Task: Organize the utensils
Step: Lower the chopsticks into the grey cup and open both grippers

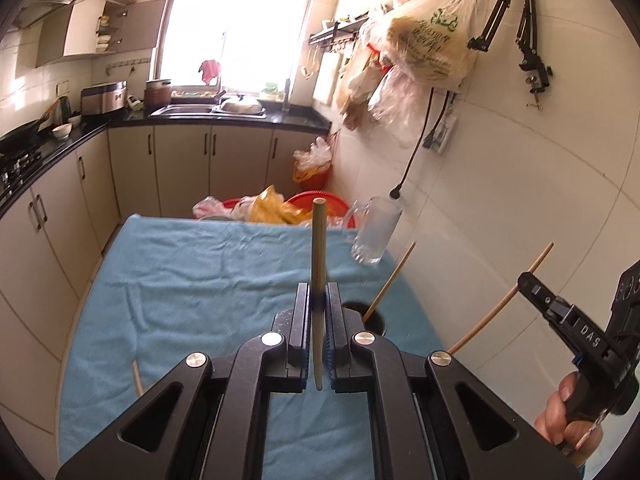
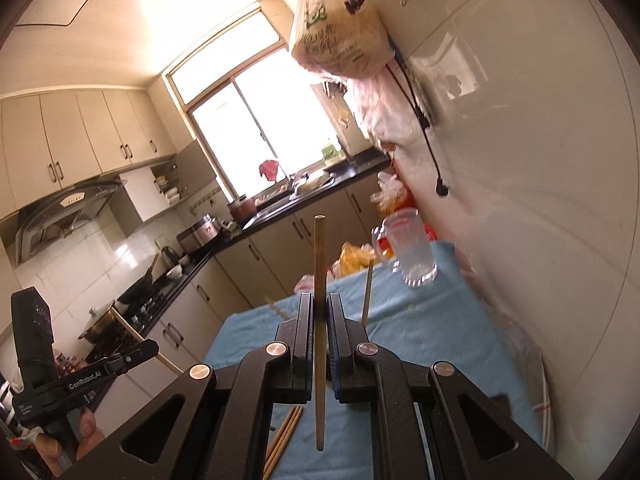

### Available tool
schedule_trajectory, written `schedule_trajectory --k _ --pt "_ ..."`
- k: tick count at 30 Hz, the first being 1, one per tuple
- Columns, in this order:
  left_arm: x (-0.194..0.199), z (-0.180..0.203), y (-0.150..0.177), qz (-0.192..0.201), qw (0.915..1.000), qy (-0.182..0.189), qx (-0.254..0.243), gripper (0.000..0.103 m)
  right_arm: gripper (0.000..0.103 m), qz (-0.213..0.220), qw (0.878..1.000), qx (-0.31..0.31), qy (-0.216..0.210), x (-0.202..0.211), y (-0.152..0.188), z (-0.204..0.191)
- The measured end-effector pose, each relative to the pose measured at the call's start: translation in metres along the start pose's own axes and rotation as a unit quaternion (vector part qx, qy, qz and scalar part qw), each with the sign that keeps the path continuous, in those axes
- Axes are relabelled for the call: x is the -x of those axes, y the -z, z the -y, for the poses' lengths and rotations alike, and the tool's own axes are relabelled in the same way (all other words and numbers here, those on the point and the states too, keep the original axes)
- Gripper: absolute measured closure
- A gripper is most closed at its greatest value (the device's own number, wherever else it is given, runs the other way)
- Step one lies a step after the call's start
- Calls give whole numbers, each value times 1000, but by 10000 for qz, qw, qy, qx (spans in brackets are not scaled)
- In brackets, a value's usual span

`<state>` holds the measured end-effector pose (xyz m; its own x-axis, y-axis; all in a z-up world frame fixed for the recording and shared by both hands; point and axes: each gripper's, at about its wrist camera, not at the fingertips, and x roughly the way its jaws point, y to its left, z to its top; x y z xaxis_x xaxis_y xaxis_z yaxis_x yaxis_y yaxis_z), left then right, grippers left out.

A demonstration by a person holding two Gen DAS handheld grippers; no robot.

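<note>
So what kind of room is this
A home kitchen, most likely: a sink under the window, a gas stove on the black counter, and a range hood above it.

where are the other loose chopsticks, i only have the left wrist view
observer: The right wrist view shows loose chopsticks lying side by side on the blue cloth, just below the right claw.
operator: is the right claw's stick gripped straight
observer: Yes. Its chopstick runs straight up between the closed jaws, and both ends stick out past them.
</note>
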<state>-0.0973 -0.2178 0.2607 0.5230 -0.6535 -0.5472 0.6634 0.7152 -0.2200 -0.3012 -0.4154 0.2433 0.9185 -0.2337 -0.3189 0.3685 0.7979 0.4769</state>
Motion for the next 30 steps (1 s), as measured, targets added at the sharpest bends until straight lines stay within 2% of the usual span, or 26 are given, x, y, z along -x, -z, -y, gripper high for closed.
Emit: schedule_trajectory --k 8,13,20,30 --pt "-35 24 -34 93 9998 168 15 97 96 208 9998 7 80 -21 -34 3" --pt "-69 26 -38 -8 9997 212 126 97 96 154 9997 -34 195 -48 -40 14" --pt "-114 20 -25 -345 9990 178 214 97 96 -139 9995 -93 273 -87 -27 31" --pt "-149 6 -7 -708 9970 147 260 97 96 -776 9958 -164 453 -139 2 45"
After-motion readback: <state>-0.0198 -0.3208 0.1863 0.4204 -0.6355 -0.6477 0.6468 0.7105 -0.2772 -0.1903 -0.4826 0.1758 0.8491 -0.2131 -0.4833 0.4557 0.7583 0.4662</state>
